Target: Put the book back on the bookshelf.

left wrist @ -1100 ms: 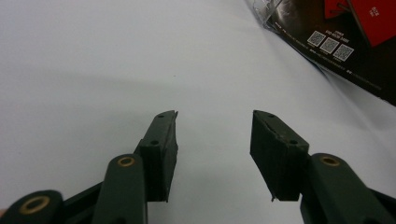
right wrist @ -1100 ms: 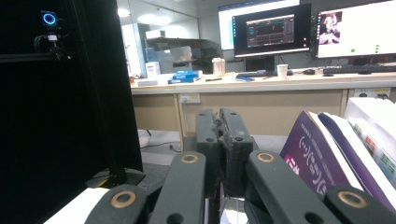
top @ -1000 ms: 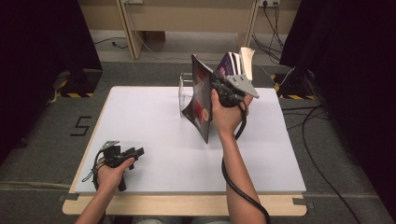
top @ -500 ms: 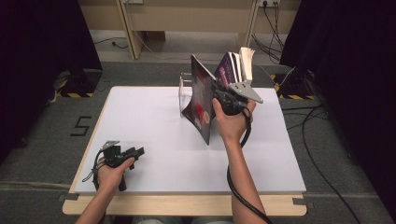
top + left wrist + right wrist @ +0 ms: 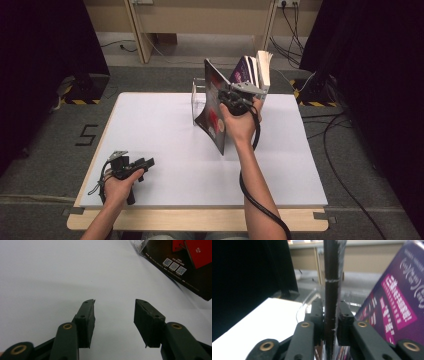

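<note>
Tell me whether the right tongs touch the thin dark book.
Touching: in the right gripper view, the right tongs clamp the thin dark book edge between both jaws.

The dark book [image 5: 331, 290] runs off the right gripper view's top edge.

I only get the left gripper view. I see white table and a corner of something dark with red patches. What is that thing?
Observer: It's a thin dark book, and the high view shows it standing tilted on the table by a clear stand.
Child: Is anybody holding it?
Observer: Yes. The right gripper has both jaws pressed on the book's edge.
Child: Are there more books?
Observer: A purple book stands right beside the dark one, with more books behind.
Child: Where is my gripper?
Observer: The left gripper lies low at the table's near left corner, jaws apart, nothing between them.
</note>
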Action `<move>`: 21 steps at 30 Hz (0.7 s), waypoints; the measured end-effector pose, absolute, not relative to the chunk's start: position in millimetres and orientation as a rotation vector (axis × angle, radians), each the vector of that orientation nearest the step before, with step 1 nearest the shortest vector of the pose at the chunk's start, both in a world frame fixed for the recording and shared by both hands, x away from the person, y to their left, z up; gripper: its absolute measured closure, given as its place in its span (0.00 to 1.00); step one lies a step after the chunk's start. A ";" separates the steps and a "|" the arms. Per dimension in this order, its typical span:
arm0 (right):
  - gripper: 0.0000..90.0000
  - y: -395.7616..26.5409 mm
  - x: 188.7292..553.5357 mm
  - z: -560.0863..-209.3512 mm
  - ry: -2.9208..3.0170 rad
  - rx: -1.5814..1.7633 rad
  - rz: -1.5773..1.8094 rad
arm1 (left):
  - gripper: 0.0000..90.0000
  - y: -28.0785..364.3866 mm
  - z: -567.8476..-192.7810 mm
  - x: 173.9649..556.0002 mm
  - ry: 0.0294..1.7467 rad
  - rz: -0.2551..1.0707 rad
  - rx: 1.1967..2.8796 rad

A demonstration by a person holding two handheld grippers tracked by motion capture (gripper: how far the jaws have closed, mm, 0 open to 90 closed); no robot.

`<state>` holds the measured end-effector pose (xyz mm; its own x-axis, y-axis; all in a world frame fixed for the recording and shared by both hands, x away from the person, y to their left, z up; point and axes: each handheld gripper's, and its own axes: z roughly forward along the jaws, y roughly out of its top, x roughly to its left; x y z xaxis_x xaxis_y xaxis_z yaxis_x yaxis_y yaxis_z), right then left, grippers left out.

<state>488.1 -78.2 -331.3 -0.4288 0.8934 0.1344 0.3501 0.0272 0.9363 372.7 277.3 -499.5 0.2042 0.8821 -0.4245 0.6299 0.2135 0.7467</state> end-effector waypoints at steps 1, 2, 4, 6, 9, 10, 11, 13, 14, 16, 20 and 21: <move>0.91 -77.5 489.5 -331.0 1.817 1.282 1.389 | 0.56 277.4 -499.5 372.7 1.509 0.324 1.496; 0.95 -76.7 490.2 -329.9 1.825 1.300 1.371 | 0.56 277.5 -499.4 372.6 1.509 0.325 1.497; 0.96 -75.6 490.0 -327.9 1.825 1.324 1.352 | 0.56 277.4 -499.2 372.5 1.507 0.324 1.493; 0.96 -74.4 488.9 -327.0 1.808 1.335 1.364 | 0.56 277.5 -499.0 372.5 1.507 0.326 1.493; 0.96 -72.9 486.5 -327.4 1.779 1.321 1.392 | 0.56 277.5 -499.3 372.5 1.509 0.325 1.498; 0.96 -72.7 485.1 -326.9 1.761 1.310 1.407 | 0.56 277.4 -499.5 372.6 1.509 0.325 1.498; 0.96 -72.5 484.6 -326.5 1.750 1.299 1.413 | 0.56 277.3 -499.6 372.8 1.509 0.325 1.498; 0.97 -71.8 483.1 -324.4 1.727 1.263 1.431 | 0.56 277.3 -499.8 373.1 1.509 0.325 1.499; 0.97 -70.7 482.8 -323.2 1.714 1.241 1.446 | 0.56 277.3 -499.8 373.1 1.509 0.326 1.499; 0.97 -67.8 482.6 -321.4 1.694 1.219 1.457 | 0.56 277.2 -499.9 373.2 1.509 0.325 1.497; 0.97 -58.7 485.3 -317.5 1.629 1.182 1.452 | 0.56 278.1 -499.2 372.9 1.509 0.326 1.491; 0.97 -56.9 487.0 -316.5 1.611 1.186 1.457 | 0.56 278.4 -499.3 372.9 1.509 0.324 1.491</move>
<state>487.0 -56.9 -316.5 -0.3757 0.9212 0.1008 0.1930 -0.0286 0.9808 372.9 278.4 -499.3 0.2014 0.8810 -0.4280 0.6272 0.2196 0.7473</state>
